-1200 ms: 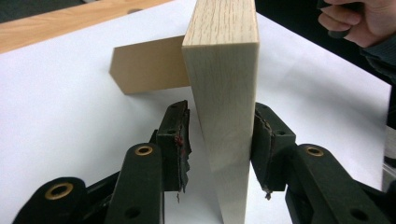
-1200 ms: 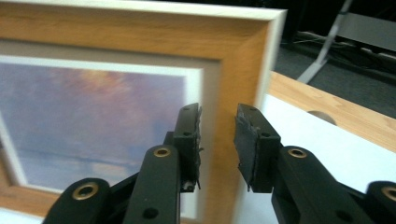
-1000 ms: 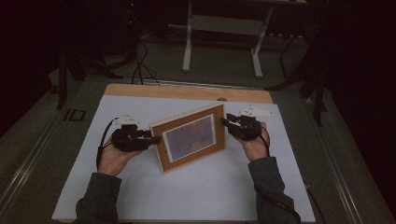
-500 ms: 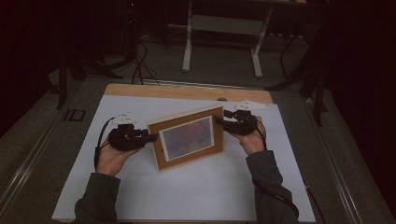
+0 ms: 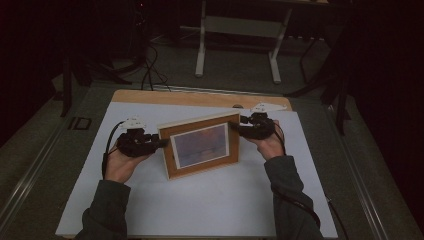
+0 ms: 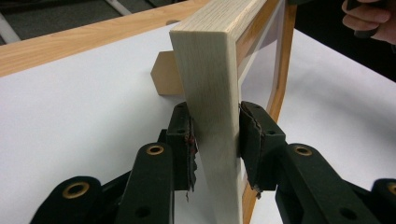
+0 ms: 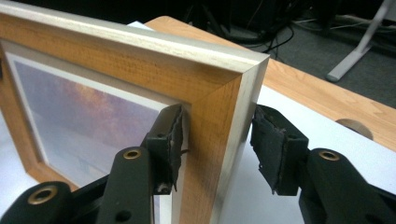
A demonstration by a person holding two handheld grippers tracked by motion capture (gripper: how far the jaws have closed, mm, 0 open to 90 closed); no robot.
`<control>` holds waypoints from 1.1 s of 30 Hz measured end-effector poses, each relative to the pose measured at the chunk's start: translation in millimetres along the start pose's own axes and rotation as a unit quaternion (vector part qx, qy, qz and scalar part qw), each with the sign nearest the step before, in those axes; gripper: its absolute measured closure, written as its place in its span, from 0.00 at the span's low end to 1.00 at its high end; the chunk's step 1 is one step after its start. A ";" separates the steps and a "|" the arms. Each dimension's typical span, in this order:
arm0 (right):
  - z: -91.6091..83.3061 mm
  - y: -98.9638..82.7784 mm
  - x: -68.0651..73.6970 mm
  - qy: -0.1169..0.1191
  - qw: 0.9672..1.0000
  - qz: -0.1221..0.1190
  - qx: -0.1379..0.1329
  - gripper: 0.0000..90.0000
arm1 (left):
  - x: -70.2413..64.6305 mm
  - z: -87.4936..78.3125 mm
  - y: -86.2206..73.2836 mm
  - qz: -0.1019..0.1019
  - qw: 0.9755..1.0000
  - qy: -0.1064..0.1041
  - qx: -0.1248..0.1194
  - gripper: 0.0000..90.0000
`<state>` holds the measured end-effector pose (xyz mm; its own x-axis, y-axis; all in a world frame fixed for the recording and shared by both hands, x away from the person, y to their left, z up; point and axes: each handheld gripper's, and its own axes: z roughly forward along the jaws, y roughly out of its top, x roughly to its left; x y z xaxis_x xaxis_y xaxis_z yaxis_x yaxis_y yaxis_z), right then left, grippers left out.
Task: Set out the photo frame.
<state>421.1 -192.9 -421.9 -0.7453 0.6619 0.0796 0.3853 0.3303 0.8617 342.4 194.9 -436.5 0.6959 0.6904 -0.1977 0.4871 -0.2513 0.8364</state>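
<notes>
1. Dark room with a stand's legs behind; the surface (image 5: 150, 210), a white sheet over a wooden top, carries one upright picture frame (image 5: 200, 145) near its middle, closer to the far edge than the near one.
2. Left gripper (image 5: 156, 143): its fingers (image 6: 183, 140) clamp the frame's left side, one pad on the back and one on the glazed front, as the left gripper view shows; they have just been closing on it. The left hand (image 5: 120, 162) lies palm-up, low over the surface, forearm entering from the near edge.
3. Picture frame: tilted slightly back, its rear prop (image 6: 166, 74) resting on the surface behind it.
4. Right gripper (image 5: 236, 128): its fingers (image 7: 170, 140) straddle the frame's right side; the front pad is at the moulding, the rear pad stands clear of the back, so there is no grip, the jaws having just been opening. The right hand (image 5: 270, 145) is cupped beneath.
5. Risk, judged: held on one side alone, the frame may pivot about the left pads or topple if the prop is not firmly seated.
</notes>
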 end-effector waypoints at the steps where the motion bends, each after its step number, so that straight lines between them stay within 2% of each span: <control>1: 0.3 0.2 -1.4 0.003 1.000 0.000 0.001 0.57 | 1.1 0.5 0.4 0.000 1.000 -0.001 0.000 0.76; 5: 1.7 1.1 -6.2 0.017 1.000 0.008 0.000 0.57 | 5.7 2.9 1.5 -0.009 1.000 -0.004 -0.005 0.76; 8: 3.0 1.4 -7.7 0.028 1.000 0.007 0.001 0.61 | 7.9 5.1 1.4 -0.021 1.000 -0.004 -0.014 0.75; 9: 3.0 1.4 -7.7 0.028 1.000 0.007 0.001 0.61 | 7.9 5.1 1.4 -0.021 1.000 -0.004 -0.014 0.75; 13: 2.3 1.6 -10.3 0.029 0.999 0.014 0.003 0.64 | 10.6 8.7 1.7 -0.045 0.999 -0.002 -0.027 0.75; 19: 0.4 -0.2 -12.4 0.029 0.999 0.027 -0.004 0.68 | 11.9 12.3 3.0 -0.063 0.997 0.006 -0.037 0.75; 27: -4.9 -2.3 -10.5 0.022 0.999 0.024 -0.012 0.68 | 11.0 15.0 8.4 -0.058 0.998 0.015 -0.036 0.74; 33: -10.8 -2.3 -11.7 0.013 0.999 0.023 -0.020 0.69 | 11.1 21.0 12.9 -0.057 0.998 0.013 -0.036 0.74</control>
<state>423.0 -208.7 -419.3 -0.7412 0.6579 0.1331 0.3982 0.2713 0.8763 367.4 185.1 -438.6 0.6245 0.7286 -0.2813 0.5223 -0.1217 0.8440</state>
